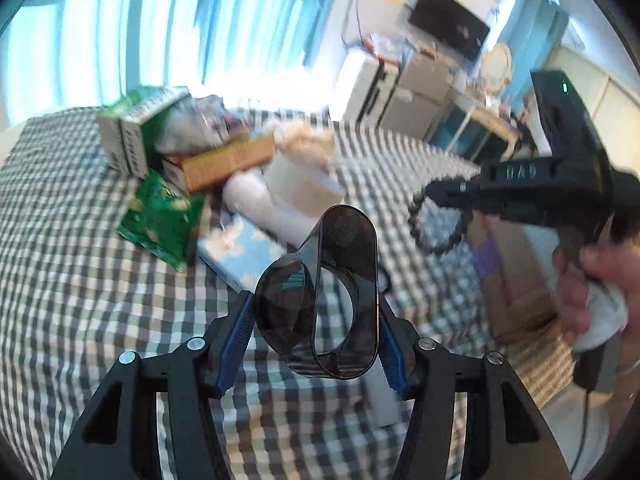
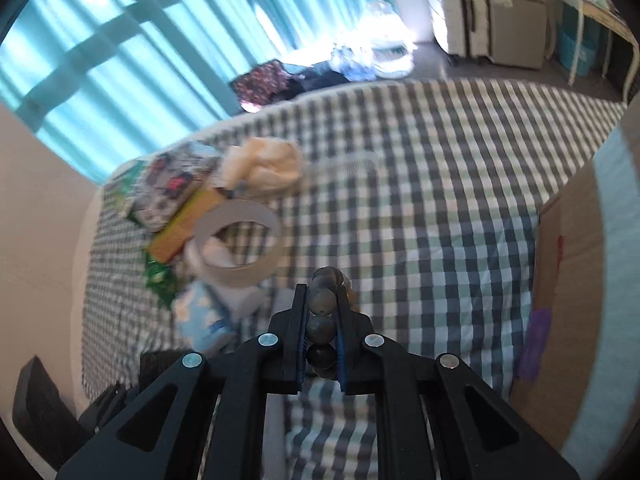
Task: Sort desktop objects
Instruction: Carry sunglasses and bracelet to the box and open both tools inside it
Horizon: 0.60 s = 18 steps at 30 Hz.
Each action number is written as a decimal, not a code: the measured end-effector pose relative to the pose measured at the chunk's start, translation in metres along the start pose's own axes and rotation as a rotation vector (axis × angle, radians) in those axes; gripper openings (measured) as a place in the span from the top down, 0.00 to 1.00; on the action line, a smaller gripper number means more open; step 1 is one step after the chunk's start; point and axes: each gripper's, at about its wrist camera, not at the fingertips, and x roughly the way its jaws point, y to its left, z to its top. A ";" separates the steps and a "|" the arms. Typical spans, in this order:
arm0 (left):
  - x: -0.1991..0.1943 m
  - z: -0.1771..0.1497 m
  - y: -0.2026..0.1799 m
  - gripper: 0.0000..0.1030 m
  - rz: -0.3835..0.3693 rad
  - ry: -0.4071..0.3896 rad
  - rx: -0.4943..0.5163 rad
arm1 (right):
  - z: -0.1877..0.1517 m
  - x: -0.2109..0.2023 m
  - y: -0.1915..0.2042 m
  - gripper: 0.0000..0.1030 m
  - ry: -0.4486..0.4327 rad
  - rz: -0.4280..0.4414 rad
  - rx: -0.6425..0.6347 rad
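My left gripper [image 1: 316, 322] is shut on a dark translucent plastic holder [image 1: 340, 264], which stands up between the blue pads above the checked cloth [image 1: 80, 280]. To the right in the left wrist view, my right gripper [image 1: 426, 196] dangles a dark bead bracelet [image 1: 436, 249], and a person's hand [image 1: 588, 292] grips its handle. In the right wrist view my right gripper [image 2: 322, 292] is shut on that bead bracelet [image 2: 321, 326], with beads stacked between the pads. It hangs over the checked cloth [image 2: 400, 200].
A pile lies at the far left: green cartons [image 1: 132, 128], a yellow box [image 1: 224, 164], a green bag [image 1: 160, 220], a white tape roll [image 2: 240, 240], a cloud-print pack [image 2: 200, 316] and cream cloth [image 2: 264, 164]. A cardboard box [image 2: 580, 280] stands on the right.
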 end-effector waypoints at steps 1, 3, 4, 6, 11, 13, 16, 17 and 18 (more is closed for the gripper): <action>-0.006 0.003 -0.003 0.43 -0.002 -0.010 -0.009 | 0.001 -0.003 0.009 0.89 -0.012 -0.008 -0.019; -0.023 0.005 -0.011 0.43 -0.006 -0.043 -0.031 | -0.001 -0.016 0.022 0.89 -0.043 -0.001 -0.049; -0.029 0.006 -0.015 0.43 -0.020 -0.051 -0.036 | -0.002 -0.028 0.026 0.89 -0.057 0.008 -0.060; -0.041 0.012 -0.030 0.43 -0.029 -0.066 -0.019 | 0.000 -0.042 0.034 0.89 -0.096 0.020 -0.074; -0.067 0.031 -0.077 0.43 -0.045 -0.111 0.061 | -0.005 -0.109 0.023 0.90 -0.208 0.035 -0.068; -0.075 0.045 -0.103 0.43 -0.072 -0.142 0.096 | -0.006 -0.143 0.009 0.90 -0.255 0.027 -0.055; -0.082 0.064 -0.145 0.43 -0.138 -0.173 0.140 | -0.008 -0.189 -0.017 0.90 -0.332 -0.012 -0.033; -0.081 0.069 -0.158 0.43 -0.159 -0.176 0.154 | -0.010 -0.206 -0.029 0.90 -0.355 -0.034 -0.021; -0.079 0.074 -0.177 0.43 -0.186 -0.176 0.174 | -0.012 -0.218 -0.039 0.90 -0.374 -0.055 -0.007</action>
